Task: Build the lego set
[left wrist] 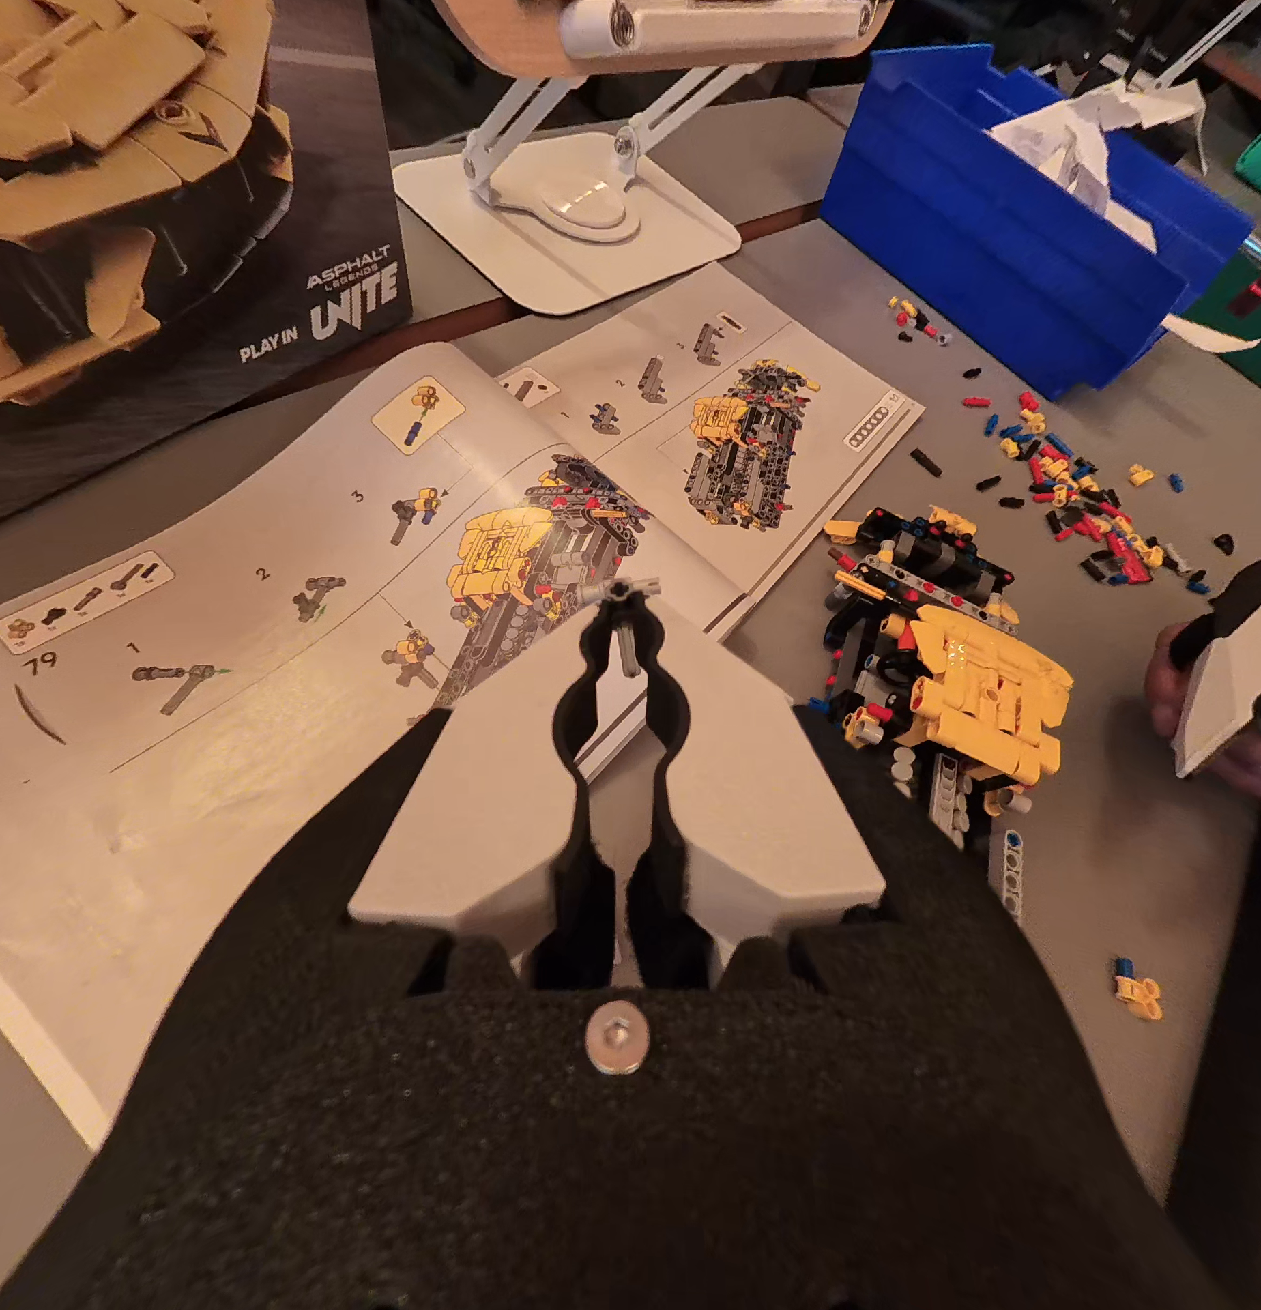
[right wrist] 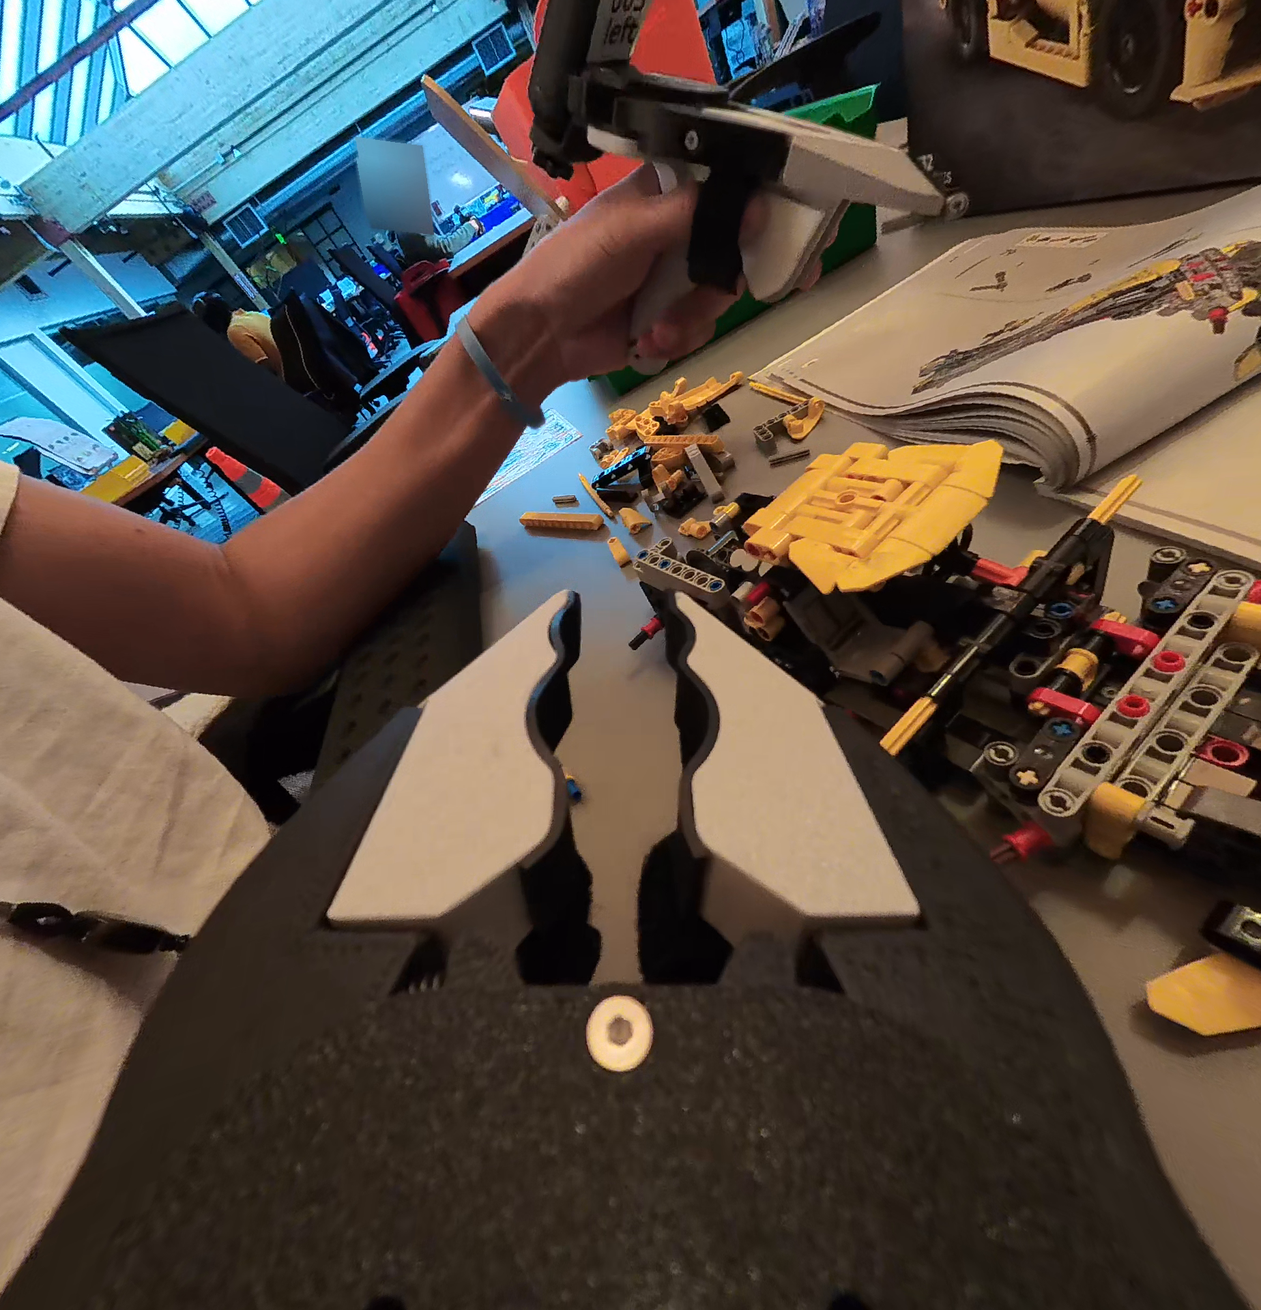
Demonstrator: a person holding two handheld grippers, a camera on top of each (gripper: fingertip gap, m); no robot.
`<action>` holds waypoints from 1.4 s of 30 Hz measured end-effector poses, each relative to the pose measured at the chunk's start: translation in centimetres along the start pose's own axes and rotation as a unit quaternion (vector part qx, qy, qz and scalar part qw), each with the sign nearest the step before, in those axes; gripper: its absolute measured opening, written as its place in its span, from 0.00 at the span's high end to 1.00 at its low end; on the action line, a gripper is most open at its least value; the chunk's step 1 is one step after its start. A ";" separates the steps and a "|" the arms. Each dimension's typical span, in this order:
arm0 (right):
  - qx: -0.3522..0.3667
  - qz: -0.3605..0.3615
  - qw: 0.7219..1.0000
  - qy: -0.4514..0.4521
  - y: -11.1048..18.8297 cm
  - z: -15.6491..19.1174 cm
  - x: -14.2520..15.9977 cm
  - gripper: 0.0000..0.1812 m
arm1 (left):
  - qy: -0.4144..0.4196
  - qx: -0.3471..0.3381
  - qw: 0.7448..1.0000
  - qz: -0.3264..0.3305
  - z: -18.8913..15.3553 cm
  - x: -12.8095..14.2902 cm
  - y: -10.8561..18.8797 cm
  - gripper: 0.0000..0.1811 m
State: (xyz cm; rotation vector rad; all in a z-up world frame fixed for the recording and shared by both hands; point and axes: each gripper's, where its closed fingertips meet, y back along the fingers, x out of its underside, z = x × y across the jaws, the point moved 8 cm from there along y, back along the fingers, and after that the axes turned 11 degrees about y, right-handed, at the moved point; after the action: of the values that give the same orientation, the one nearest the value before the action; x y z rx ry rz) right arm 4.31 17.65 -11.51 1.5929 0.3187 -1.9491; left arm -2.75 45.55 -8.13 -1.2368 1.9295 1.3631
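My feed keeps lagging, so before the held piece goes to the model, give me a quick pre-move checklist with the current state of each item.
1. Left gripper holding a part: ok, shut on the small grey axle piece at its fingertips.
2. Right gripper free to help: ok, fingers apart and empty, low over the table.
3. Yellow and black model reachable: ok, it lies on the table right of the instruction booklet.
4. Booklet open to a step: ok, pages flat and visible.
5. Held piece matches the step shown: cannot tell, too small.
6. Spare parts at hand: ok, loose pins lie near the blue bin.
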 end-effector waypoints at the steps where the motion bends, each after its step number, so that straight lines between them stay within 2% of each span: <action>1: -0.001 0.002 1.000 0.000 0.0 0.0 0.0 0.87 | -0.001 0.000 1.000 -0.001 0.0 0.1 0.0 0.97; 7: -0.002 0.040 0.999 0.001 -0.4 0.2 0.5 0.87 | -0.007 0.000 1.000 -0.011 -0.4 0.6 0.0 0.97; 11: -0.007 0.083 0.995 0.059 -0.3 0.4 0.8 0.86 | 0.001 -0.003 1.000 -0.027 -0.3 1.0 0.4 0.97; 14: -0.060 0.130 0.983 0.114 -0.5 1.9 1.3 0.83 | 0.005 -0.010 0.999 -0.040 -1.7 1.3 0.6 0.97; 19: -0.114 0.199 0.955 0.187 -1.2 3.1 3.5 0.85 | -0.062 0.001 0.996 -0.057 -5.0 1.2 0.9 0.97; 23: -0.139 0.237 0.934 0.228 -2.6 3.9 4.5 0.86 | -0.048 0.033 0.996 -0.062 -5.7 1.0 0.9 0.97; 27: -0.133 0.239 0.928 0.253 -3.2 4.2 4.4 0.86 | -0.046 0.033 0.997 -0.061 -5.5 1.0 1.0 0.97; 30: -0.128 0.241 0.932 0.239 -3.1 3.9 4.4 0.86 | -0.033 0.044 0.997 -0.063 -5.3 0.9 1.2 0.97; 42: -0.113 0.254 0.929 0.244 -2.7 3.7 4.7 0.89 | -0.039 0.017 0.998 -0.051 -4.6 1.2 1.0 0.97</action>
State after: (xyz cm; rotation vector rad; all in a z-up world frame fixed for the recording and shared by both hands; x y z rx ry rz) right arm -0.76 16.42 -15.55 1.7705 0.2786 -1.0785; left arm -3.67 41.01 -6.81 -1.2309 1.8047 1.3024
